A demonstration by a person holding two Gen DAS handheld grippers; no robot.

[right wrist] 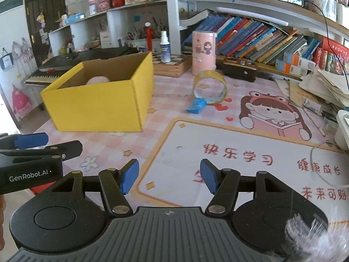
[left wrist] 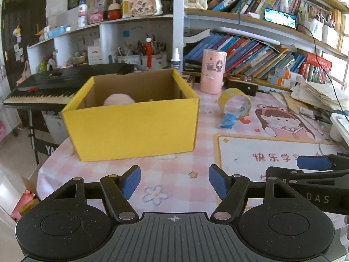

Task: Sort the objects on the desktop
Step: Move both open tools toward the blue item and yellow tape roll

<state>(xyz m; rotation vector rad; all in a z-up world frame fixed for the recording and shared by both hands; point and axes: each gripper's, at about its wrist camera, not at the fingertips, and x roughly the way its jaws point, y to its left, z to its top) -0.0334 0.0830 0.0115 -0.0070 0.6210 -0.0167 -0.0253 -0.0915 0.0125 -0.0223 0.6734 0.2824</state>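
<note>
Ahead, yellow box beyond left gripper, tape roll well beyond right gripper, both fingers apart, empty

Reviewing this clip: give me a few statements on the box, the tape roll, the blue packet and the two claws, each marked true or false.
1. Both the left claw and the right claw are open and hold nothing. True.
2. The yellow box is empty. False: a pale pink rounded object lies inside.
3. The tape roll stands on its edge on the desk mat. True.
4. The blue packet lies inside the box. False: it is on the mat, right by the tape roll.
5. The pink canister lies on its side. False: it stands upright.
</note>
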